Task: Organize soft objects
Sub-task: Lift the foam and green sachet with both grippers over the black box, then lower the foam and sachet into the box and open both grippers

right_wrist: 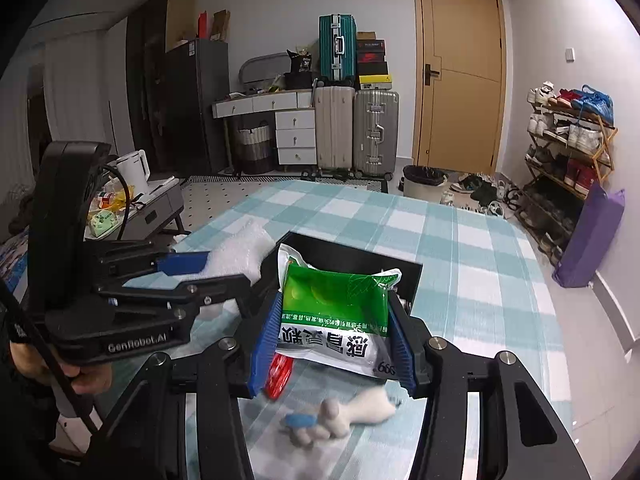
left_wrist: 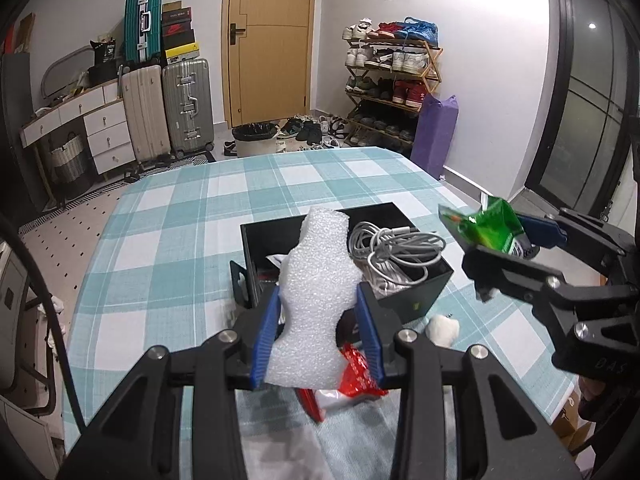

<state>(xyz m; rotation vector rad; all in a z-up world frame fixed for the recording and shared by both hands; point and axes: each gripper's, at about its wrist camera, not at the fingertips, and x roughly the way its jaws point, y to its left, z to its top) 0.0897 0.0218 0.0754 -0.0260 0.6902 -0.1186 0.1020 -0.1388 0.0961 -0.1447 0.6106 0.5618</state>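
Foam sheet [left_wrist: 316, 300] pinched in left jaws, green packet [right_wrist: 336, 312] in right (above box [left_wrist: 416, 300]).

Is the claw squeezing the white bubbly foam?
Touching: the left wrist view shows the left gripper with both blue pads pressed against the white foam sheet.

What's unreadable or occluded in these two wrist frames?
- Black box floor: left wrist view, hidden by the white foam sheet and the cable coil.
- Red packet: both views, mostly hidden behind the gripper fingers; no label legible.
- White plush toy: right wrist view, motion-blurred; the blue part on it is unidentifiable.
- Green pouch: right wrist view, text upside down, lower edge cut off by the gripper body.
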